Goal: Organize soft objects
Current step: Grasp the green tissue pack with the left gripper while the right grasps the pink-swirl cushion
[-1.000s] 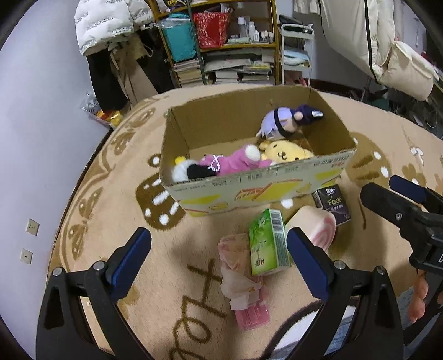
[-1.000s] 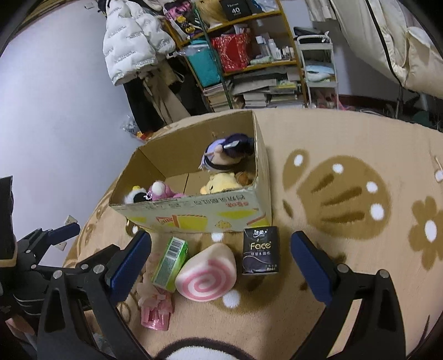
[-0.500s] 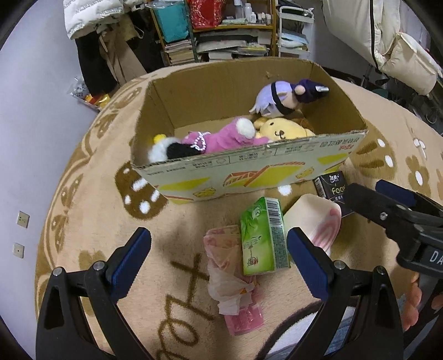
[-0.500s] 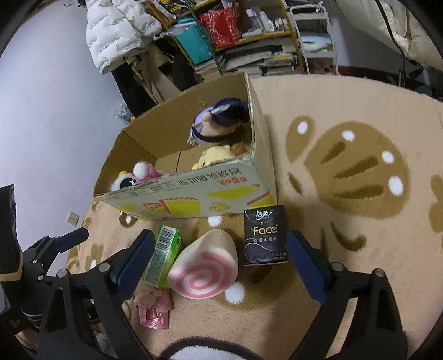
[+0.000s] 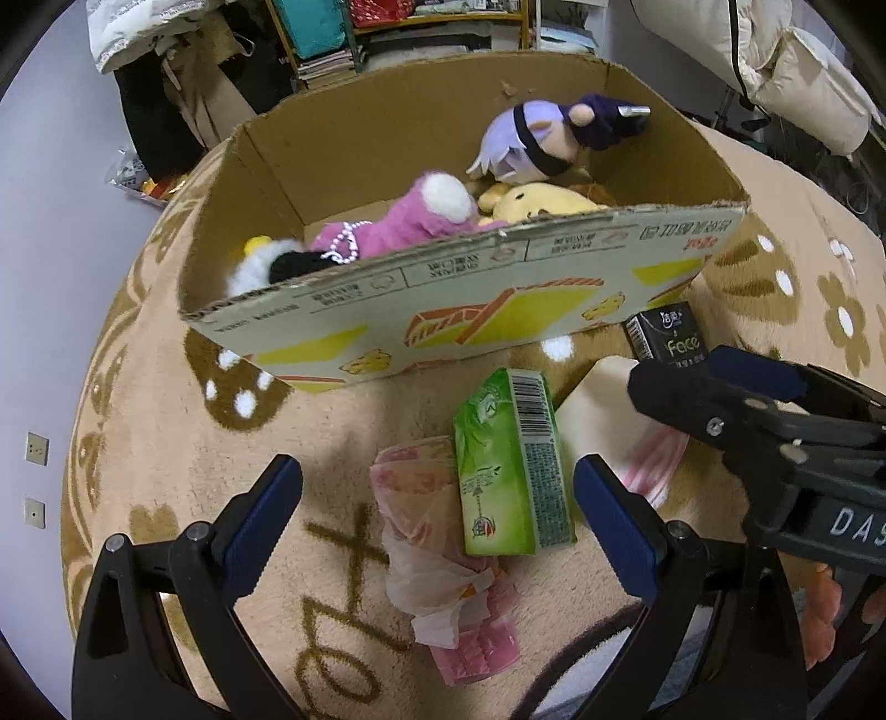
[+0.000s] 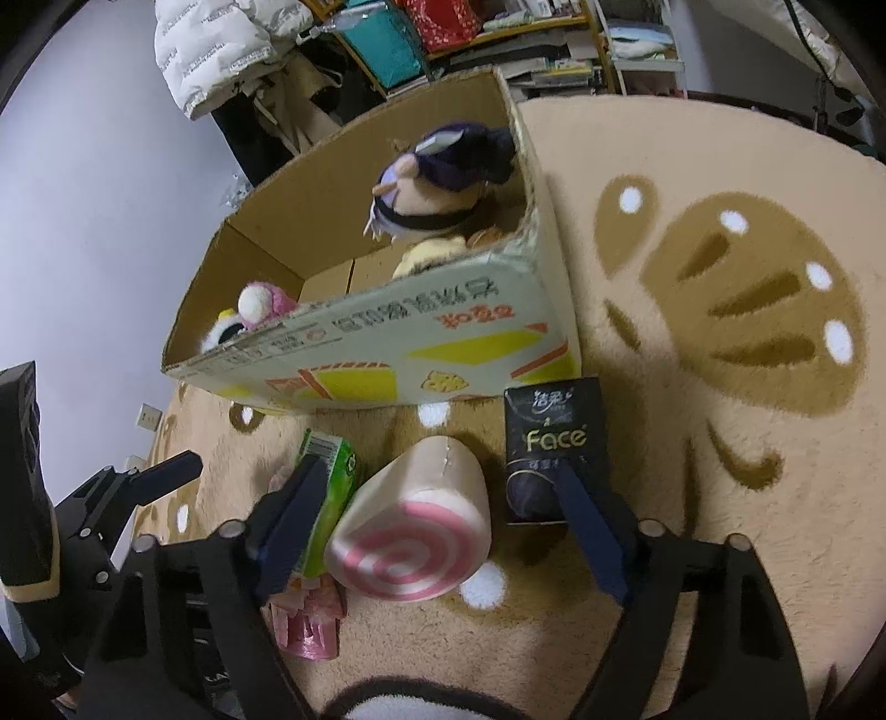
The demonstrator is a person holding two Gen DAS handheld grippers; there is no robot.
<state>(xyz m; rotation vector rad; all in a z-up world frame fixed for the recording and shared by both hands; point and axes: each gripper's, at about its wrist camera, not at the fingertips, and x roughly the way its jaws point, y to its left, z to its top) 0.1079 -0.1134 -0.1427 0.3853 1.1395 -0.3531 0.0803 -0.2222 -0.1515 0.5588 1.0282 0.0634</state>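
A cardboard box (image 5: 465,310) (image 6: 387,360) on the rug holds a purple-haired doll (image 5: 537,144) (image 6: 437,183), a pink plush (image 5: 410,221), a yellow plush (image 5: 537,202) and a black-and-white plush (image 5: 266,266). In front of it lie a green tissue pack (image 5: 509,465) (image 6: 332,476), a pink tissue pack (image 5: 443,559) (image 6: 307,620), a pink-swirl roll cushion (image 6: 415,531) (image 5: 620,421) and a black "Face" tissue pack (image 6: 554,443) (image 5: 664,332). My left gripper (image 5: 437,509) is open over the green and pink packs. My right gripper (image 6: 437,509) is open with its fingers either side of the roll cushion.
A beige rug (image 6: 720,277) with brown patterns covers the floor. Shelves with books and bags (image 5: 432,33) and hanging coats (image 6: 221,50) stand behind the box. A wall with sockets (image 5: 36,448) is at the left.
Both grippers have moved forward and down toward the items before the box. The right gripper's fingers now flank the roll cushion. Both stay open.
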